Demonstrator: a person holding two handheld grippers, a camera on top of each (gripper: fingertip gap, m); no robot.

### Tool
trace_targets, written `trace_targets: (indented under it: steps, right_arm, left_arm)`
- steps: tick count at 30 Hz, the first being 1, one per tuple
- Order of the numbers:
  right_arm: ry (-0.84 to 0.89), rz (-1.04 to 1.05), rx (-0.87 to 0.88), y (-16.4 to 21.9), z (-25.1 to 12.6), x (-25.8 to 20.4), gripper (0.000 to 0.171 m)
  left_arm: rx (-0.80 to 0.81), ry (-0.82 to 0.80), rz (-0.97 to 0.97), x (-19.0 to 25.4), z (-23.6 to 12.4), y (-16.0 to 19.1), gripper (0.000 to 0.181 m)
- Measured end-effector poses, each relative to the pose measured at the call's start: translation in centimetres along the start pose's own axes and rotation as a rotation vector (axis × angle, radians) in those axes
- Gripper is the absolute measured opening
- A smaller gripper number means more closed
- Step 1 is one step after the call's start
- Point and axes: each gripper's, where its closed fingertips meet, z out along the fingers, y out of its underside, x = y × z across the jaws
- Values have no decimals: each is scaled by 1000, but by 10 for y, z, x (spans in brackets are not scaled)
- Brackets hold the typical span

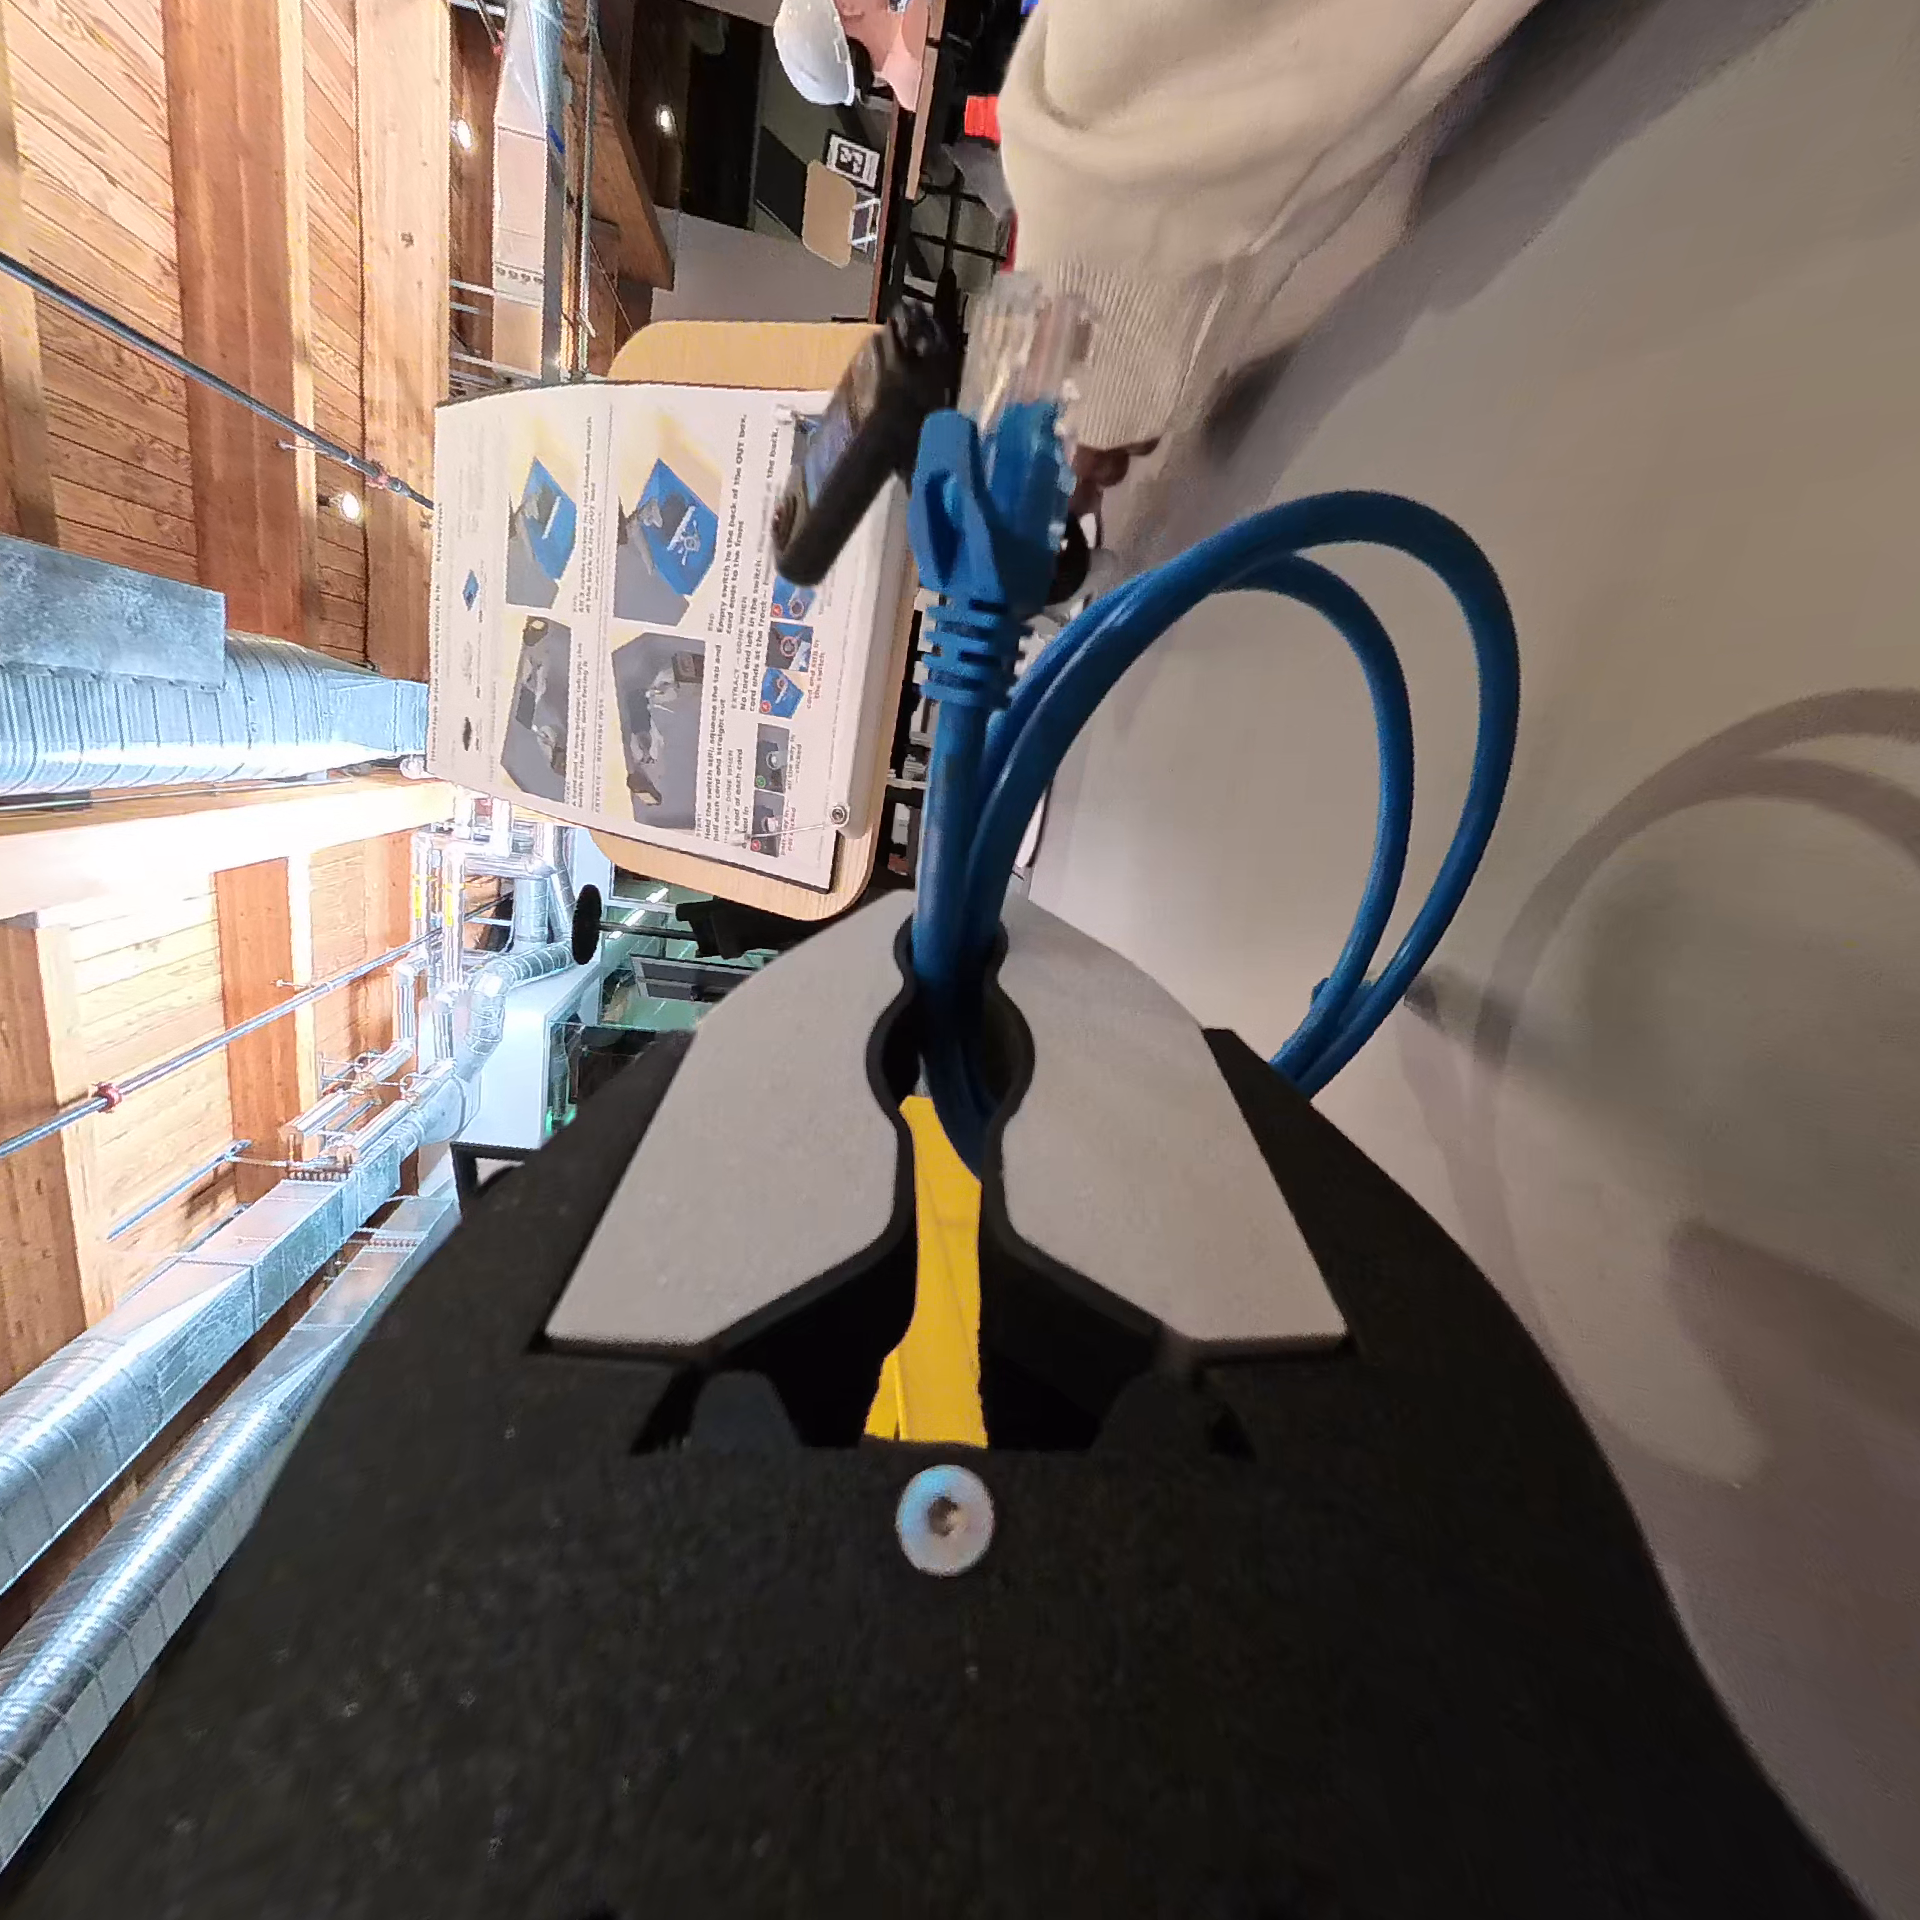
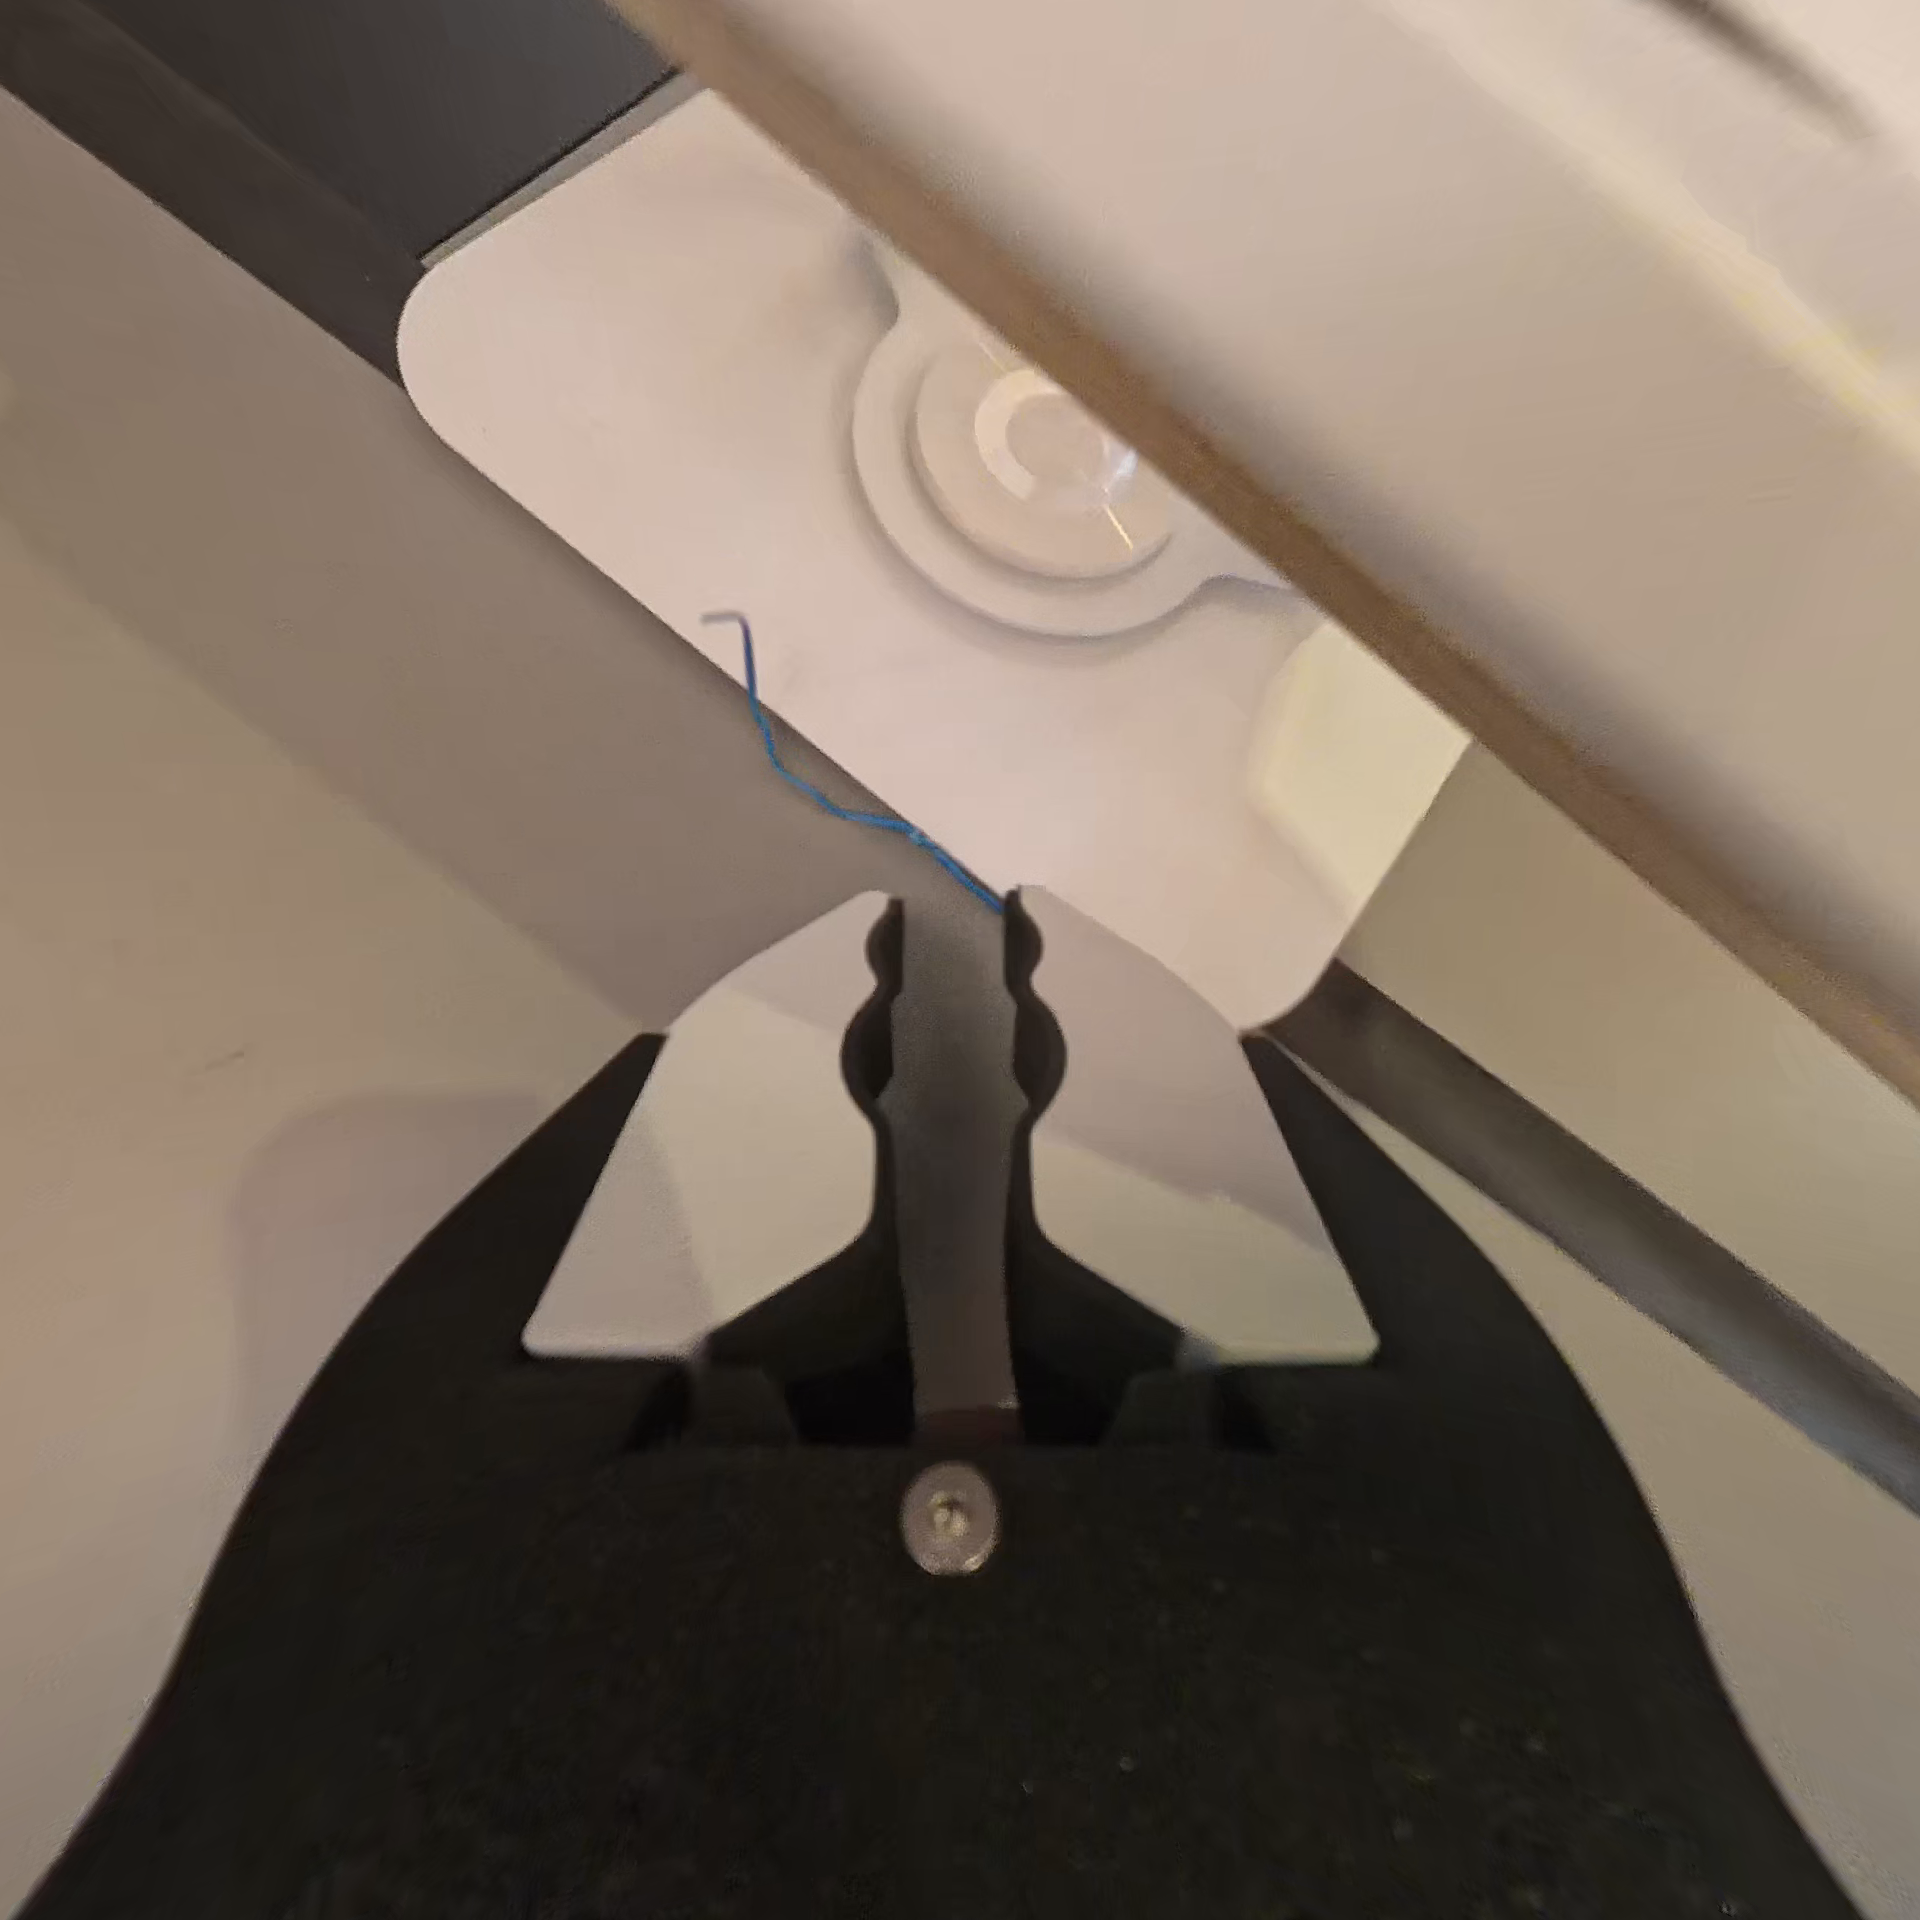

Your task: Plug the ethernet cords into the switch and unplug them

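In the left wrist view the left gripper [image 1: 954,961] is clamped on the bundled blue cord [image 1: 961,810], its plug [image 1: 1023,353] pointing away, while in the right wrist view the right gripper [image 2: 954,914] stands narrowly apart, a thin blue wire [image 2: 821,800] touching one fingertip.

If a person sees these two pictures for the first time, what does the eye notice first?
In the left wrist view, the blue ethernet cord stands out: the left gripper is shut on it, its clear plug points away and its loops bulge right. In the right wrist view, the right gripper is slightly open with a thin blue thread at its tip.
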Motion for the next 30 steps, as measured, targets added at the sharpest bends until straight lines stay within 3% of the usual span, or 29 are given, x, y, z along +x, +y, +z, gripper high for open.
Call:
trace_targets:
  steps: [3, 7, 11, 15, 20, 25, 30]
  right_arm:
    - [16, 30, 57, -4, -34, -1, 25]
    - [6, 40, 151, 6, -109, -24, 26]
    - [24, 51, 142, 50, -163, -48, 29]
    - [-190, 129, 191, 108, -215, -118, 30]
    - [-307, 211, 344, 154, -283, -168, 29]
    - [-354, 183, 408, 156, -302, -183, 31]
    - [-476, 92, 521, 143, -317, -218, 36]
  left_arm:
    - [-8, -4, -4, -1, 0, 1, 6]
    - [-17, -2, -5, -1, 0, 1, 6]
    - [-24, -4, 4, -1, 0, 0, 6]
    - [-29, -7, -12, -5, 3, -1, 6]
    - [-53, -18, -57, -12, 6, 0, 6]
    - [-57, 8, -241, -18, 10, 0, 6]
    - [0, 123, -568, -16, 9, -15, 5]
